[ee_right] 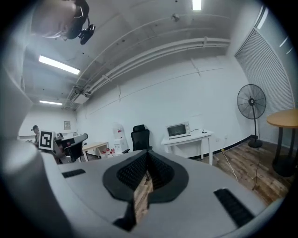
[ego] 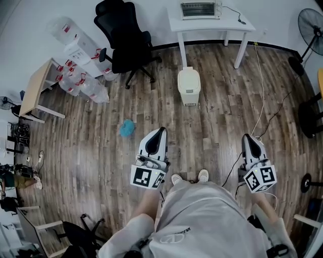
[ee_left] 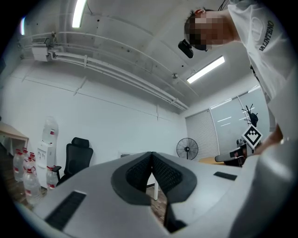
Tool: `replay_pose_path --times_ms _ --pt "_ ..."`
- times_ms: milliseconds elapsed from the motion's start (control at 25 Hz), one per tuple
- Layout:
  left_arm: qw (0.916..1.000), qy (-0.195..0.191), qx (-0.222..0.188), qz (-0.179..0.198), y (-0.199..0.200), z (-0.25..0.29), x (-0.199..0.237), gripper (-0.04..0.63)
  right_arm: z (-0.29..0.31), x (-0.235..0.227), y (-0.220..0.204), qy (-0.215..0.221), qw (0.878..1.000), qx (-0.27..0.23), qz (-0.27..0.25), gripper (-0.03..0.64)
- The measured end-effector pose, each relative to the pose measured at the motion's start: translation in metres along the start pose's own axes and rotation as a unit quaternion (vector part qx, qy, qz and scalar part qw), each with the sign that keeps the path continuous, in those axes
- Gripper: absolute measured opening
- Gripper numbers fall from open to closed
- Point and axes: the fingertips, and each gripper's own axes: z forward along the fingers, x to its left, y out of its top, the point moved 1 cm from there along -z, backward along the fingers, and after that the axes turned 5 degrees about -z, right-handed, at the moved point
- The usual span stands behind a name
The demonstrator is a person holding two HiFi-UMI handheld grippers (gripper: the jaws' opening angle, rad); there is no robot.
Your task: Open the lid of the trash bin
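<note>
So the trash bin (ego: 189, 84) is a small cream-coloured plastic one standing on the wood floor (ego: 91, 151), straight ahead of the person and just in front of the white desk (ego: 228, 21) with the toaster oven (ego: 200, 9) on it. Its lid (ego: 189, 75) is down, so nothing of the task is done yet.

Both tools hang low by the person's waist, well apart from the bin. The left tool (ee_left: 151, 156) has its jaws pressed together at the tips with nothing between them. Same story for the right tool (ee_right: 147, 156): closed, empty, just floorboards showing through the slot lower down.

My guess on handling: the bin looks like light, stiff, smooth plastic, so it could skate on the boards or tip back if you shove the lid instead of lifting it. The lid probably hinges at the back edge. I'd go for the front lip, either hooking one jaw under it or pinching it, and maybe steady the body with the other tool. There seems to be something at the base on the near side, possibly a pedal, but it's too small to be sure.

The path is pretty open. A blue crumpled thing (ego: 126, 128) lies on the floor off to the left, and a thin cable (ego: 260, 95) runs along the floor to the right. Neither is really in the line. The black office chair (ego: 125, 43) and the pile of water bottles (ego: 81, 80) are further left, well out of it.
</note>
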Motion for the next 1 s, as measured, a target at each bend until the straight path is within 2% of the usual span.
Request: replay_pose_path --times_ms 200,480,680,1000 --pt "0.9999 0.013 0.000 0.008 -0.005 0.009 -0.014 -0.002 0.006 -0.016 -0.005 0.024 1.000 0.004 -0.005 0.017" --pt "0.9996 0.024 0.011 0.004 -0.006 0.014 0.008 -0.002 0.041 -0.008 -0.002 0.039 0.999 0.022 -0.009 0.017" --pt "0.9996 0.023 0.013 -0.004 -0.016 0.022 0.040 -0.003 0.075 0.001 -0.008 0.039 0.999 0.030 -0.011 0.017" --pt "0.9997 -0.001 0.014 -0.018 -0.026 0.068 0.117 -0.003 0.161 0.026 -0.004 0.024 0.999 0.035 -0.011 0.017"
